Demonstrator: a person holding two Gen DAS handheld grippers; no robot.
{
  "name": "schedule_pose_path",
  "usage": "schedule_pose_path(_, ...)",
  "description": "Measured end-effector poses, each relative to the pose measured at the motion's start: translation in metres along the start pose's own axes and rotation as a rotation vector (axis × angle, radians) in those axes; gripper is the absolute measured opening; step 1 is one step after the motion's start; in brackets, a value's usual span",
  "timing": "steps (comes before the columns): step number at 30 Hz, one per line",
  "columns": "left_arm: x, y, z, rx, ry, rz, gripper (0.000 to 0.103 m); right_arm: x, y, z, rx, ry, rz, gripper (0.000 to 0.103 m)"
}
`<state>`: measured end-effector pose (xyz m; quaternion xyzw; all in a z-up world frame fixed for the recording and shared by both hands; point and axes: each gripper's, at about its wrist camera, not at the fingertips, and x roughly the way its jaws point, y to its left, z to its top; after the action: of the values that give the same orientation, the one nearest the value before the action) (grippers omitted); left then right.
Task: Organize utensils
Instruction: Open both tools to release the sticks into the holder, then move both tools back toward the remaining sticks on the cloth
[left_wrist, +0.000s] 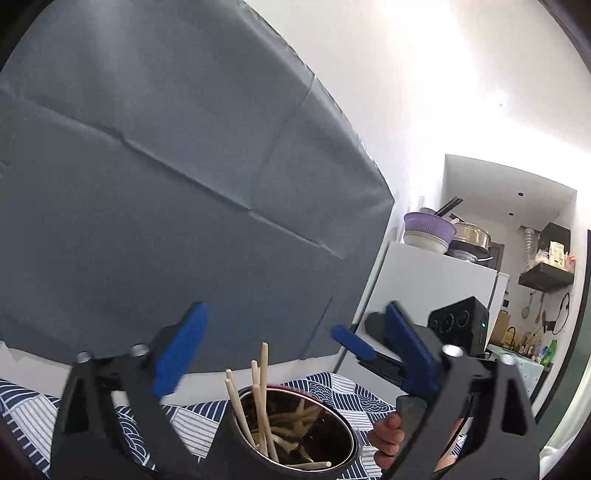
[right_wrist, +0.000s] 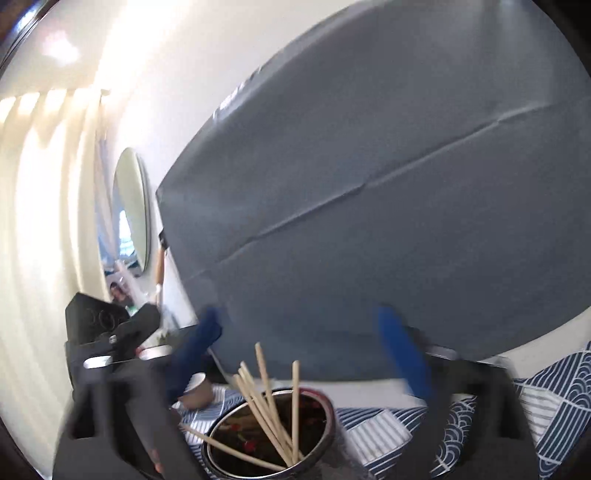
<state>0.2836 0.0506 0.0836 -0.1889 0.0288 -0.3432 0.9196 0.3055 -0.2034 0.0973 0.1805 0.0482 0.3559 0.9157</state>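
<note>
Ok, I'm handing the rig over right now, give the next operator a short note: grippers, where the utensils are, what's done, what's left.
Left gripper: open, empty, level, just behind the metal cup.
Right gripper: open, empty, level over the same cup; its view is blurred.
Chopsticks: several wooden ones in the cup, leaning at mixed angles, tips above the rim.
The cup stands on the blue patterned cloth. A small beige cup sits to its left in the right wrist view.
Done: the visible chopsticks are in the cup.
Left: no loose utensils show in either view; check the table below the cameras.
</note>
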Motion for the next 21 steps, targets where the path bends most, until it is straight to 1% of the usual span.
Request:
schedule_pose_path(3, 0.0, -0.001, 0.008, -0.03, 0.024, 0.031, 0.097, -0.003, -0.007, 0.008, 0.045, 0.0, -0.021, 0.091)
schedule_pose_path(6, -0.004, -0.003, 0.016, -0.096, 0.054, 0.027, 0.097, -0.008, -0.01, 0.014, 0.076, 0.007, 0.006, 0.093)
schedule_pose_path(7, -0.006, -0.005, 0.019, -0.094, 0.059, 0.023, 0.097, -0.01, -0.009, 0.018, 0.079, 0.009, 0.01, 0.094)
schedule_pose_path(9, -0.009, -0.014, 0.023, -0.049, 0.078, 0.047, 0.097, -0.014, -0.006, 0.027, 0.072, 0.018, -0.001, 0.095)
schedule_pose_path(11, -0.015, -0.033, 0.03, 0.05, 0.086, 0.099, 0.097, -0.018, -0.001, 0.036, 0.067, 0.025, -0.006, 0.095)
schedule_pose_path(14, -0.026, -0.056, 0.036, 0.143, 0.095, 0.168, 0.097, -0.029, 0.008, 0.05, 0.057, 0.021, -0.02, 0.095)
schedule_pose_path(16, -0.033, -0.074, 0.038, 0.218, 0.106, 0.232, 0.097, -0.036, 0.014, 0.057, 0.037, 0.044, 0.005, 0.095)
schedule_pose_path(18, -0.041, -0.086, 0.04, 0.245, 0.133, 0.219, 0.097, -0.039, 0.024, 0.061, 0.026, 0.09, 0.023, 0.095)
schedule_pose_path(20, -0.051, -0.092, 0.042, 0.24, 0.151, 0.213, 0.097, -0.043, 0.033, 0.063, 0.002, 0.131, 0.016, 0.095)
schedule_pose_path(21, -0.059, -0.097, 0.044, 0.221, 0.153, 0.209, 0.097, -0.043, 0.039, 0.064, -0.013, 0.15, 0.018, 0.095)
